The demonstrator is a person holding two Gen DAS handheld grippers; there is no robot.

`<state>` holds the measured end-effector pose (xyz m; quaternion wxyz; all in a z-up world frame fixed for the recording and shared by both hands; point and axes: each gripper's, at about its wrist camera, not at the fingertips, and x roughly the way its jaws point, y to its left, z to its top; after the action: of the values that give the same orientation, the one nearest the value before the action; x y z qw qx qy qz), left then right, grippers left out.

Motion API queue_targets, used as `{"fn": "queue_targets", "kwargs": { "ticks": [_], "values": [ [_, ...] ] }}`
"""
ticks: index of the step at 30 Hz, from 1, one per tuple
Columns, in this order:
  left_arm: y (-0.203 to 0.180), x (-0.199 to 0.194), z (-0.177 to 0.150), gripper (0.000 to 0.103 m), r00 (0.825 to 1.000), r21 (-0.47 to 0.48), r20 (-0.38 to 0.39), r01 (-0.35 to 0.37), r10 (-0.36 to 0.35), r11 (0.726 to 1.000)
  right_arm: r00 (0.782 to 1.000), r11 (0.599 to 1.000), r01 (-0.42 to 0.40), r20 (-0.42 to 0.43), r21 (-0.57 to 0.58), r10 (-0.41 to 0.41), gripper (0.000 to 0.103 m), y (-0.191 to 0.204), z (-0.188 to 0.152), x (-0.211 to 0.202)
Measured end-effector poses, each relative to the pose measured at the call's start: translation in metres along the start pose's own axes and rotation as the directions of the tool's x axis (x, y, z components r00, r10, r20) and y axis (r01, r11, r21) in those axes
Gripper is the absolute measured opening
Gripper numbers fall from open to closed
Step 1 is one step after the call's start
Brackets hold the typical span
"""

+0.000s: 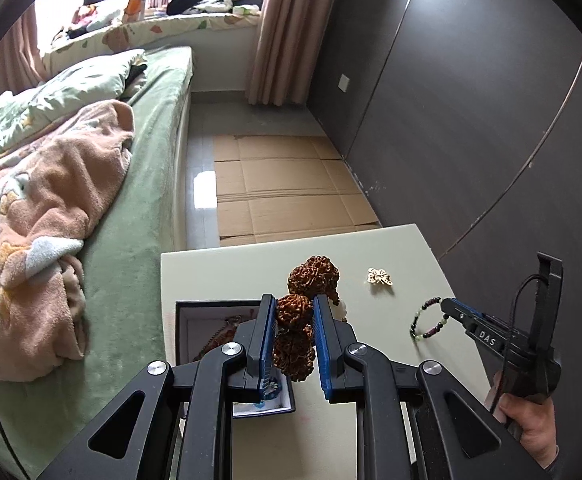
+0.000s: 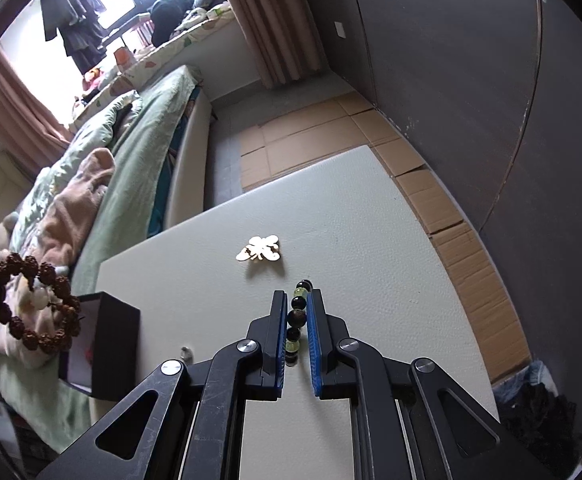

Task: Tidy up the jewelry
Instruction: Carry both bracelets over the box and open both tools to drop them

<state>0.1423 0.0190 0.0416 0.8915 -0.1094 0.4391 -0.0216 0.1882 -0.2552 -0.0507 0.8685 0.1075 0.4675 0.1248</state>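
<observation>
My left gripper is shut on a bracelet of large knobbly brown beads, held above the pale table. The same brown bracelet hangs at the left of the right wrist view, over an open black jewelry box. My right gripper is shut on a thin bracelet of dark and green beads, lifted just off the table. In the left wrist view that thin bracelet dangles from the right gripper's tip. A cream butterfly ornament lies on the table beyond it.
The black box with a white lining stands at the table's left edge, below my left gripper. A bed with green sheets and a pink blanket runs along the left. Cardboard covers the floor beside a dark wardrobe wall.
</observation>
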Motion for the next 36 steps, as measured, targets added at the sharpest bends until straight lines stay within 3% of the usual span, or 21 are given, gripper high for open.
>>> {"fn": "queue_targets", "kwargs": {
  "ticks": [6,9,15,16,18,19,20,30,36],
  "values": [
    [0.038,-0.005,-0.015,0.019,0.996,-0.106,0.089,0.022,-0.012,0.994,0.995,0.996,-0.073,0.060,-0.042,0.076,0.011,0.023,0.004,-0.015],
    [0.055,0.003,-0.026,0.019,0.995,-0.161,0.096,0.049,-0.033,0.986,0.991,0.992,-0.110,0.070,-0.056,0.114,0.011,0.037,0.003,-0.015],
    [0.082,0.036,-0.036,0.024,0.998,-0.263,0.008,0.065,-0.065,0.963,0.975,0.976,-0.202,0.074,-0.076,0.208,0.011,0.066,-0.004,-0.010],
    [0.087,0.036,-0.035,0.031,0.998,-0.280,0.004,0.066,-0.067,0.958,0.973,0.974,-0.213,0.073,-0.082,0.219,0.011,0.071,-0.005,-0.009],
    [0.096,0.032,-0.036,0.057,0.998,-0.301,0.026,0.065,-0.060,0.952,0.967,0.967,-0.239,0.074,-0.094,0.246,0.011,0.083,-0.006,-0.006],
    [0.099,0.027,-0.037,0.075,0.997,-0.310,0.045,0.066,-0.055,0.949,0.962,0.962,-0.254,0.076,-0.101,0.262,0.011,0.089,-0.007,-0.006],
    [0.104,0.022,-0.038,0.083,0.996,-0.320,0.069,0.070,-0.051,0.945,0.957,0.957,-0.270,0.078,-0.108,0.279,0.011,0.094,-0.008,-0.006],
    [0.134,0.004,-0.040,0.083,0.992,-0.380,0.126,0.068,-0.022,0.923,0.902,0.897,-0.415,0.061,-0.150,0.427,0.011,0.149,-0.017,0.003],
    [0.139,0.002,-0.038,0.083,0.990,-0.383,0.139,0.070,-0.017,0.921,0.884,0.878,-0.453,0.047,-0.154,0.465,0.011,0.178,-0.023,0.016]
  ]
}}
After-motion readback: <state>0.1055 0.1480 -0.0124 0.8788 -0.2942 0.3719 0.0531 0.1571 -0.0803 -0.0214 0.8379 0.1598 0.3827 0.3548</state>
